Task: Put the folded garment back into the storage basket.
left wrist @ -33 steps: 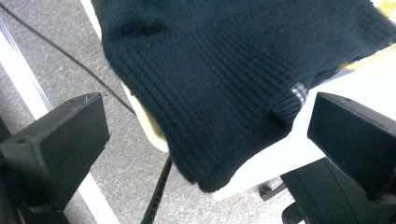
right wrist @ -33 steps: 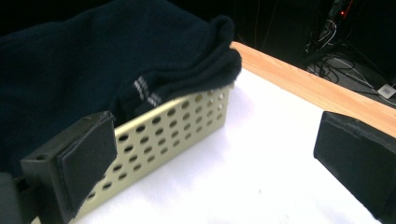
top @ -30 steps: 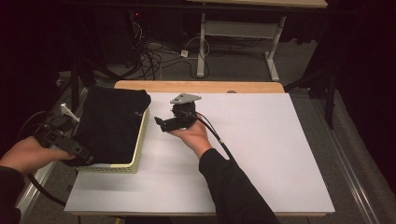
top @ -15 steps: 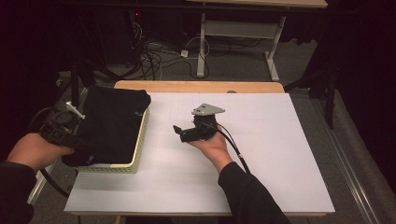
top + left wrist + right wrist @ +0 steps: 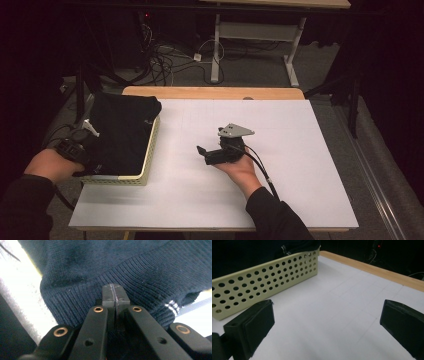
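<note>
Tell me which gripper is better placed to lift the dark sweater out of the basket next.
Left. The left gripper sits with its jaws closed at the ribbed hem of the dark sweater in the basket. The right gripper hovers open over the bare table, apart from the basket.

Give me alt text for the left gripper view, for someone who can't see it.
The left gripper, seen close up along its two black jaws, has them pressed together at the ribbed hem of a dark knit garment. They have just been closing, and whether any fabric is pinched between them cannot be told. Pale blurred surfaces show at both edges.
</note>
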The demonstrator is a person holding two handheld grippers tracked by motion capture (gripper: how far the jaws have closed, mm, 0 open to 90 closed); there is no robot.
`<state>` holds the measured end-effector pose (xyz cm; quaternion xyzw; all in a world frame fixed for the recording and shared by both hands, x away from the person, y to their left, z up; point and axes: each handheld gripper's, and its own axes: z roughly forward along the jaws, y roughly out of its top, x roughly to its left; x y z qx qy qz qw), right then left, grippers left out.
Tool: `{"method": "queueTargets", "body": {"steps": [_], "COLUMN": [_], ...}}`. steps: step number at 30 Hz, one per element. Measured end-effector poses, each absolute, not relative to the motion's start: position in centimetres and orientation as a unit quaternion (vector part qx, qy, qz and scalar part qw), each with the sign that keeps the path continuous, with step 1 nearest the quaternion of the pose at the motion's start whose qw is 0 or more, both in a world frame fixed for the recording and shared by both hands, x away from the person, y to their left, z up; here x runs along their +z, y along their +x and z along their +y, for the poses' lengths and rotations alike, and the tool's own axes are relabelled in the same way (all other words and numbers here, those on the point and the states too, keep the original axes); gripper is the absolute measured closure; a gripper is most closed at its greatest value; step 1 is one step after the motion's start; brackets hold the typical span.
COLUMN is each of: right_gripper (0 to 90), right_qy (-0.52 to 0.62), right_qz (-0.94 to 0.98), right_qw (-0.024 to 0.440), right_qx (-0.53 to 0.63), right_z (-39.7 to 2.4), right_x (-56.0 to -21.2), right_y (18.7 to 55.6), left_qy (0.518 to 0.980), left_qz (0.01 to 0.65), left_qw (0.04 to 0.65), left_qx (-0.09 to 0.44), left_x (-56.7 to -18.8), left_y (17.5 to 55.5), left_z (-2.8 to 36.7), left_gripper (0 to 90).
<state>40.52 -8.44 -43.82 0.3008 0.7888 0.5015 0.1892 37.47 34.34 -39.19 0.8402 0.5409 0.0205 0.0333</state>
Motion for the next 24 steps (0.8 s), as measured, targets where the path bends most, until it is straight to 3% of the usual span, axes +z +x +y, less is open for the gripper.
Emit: {"method": "queueTargets", "body": {"steps": [24], "right_gripper": [0.1], "right_qy": [0.341], "right_qz": [0.780], "right_qw": [0.206], "right_qx": [0.482], "right_z": [-16.7], "right_x": [-46.2], "right_y": [35.2], "left_qy": [0.839], "left_qz": [0.543], "left_qw": [-0.016], "left_qx": [0.000], "left_x": [-43.0], "left_y": [39.4], "left_z": [33.7], "left_gripper": [86.6]}}
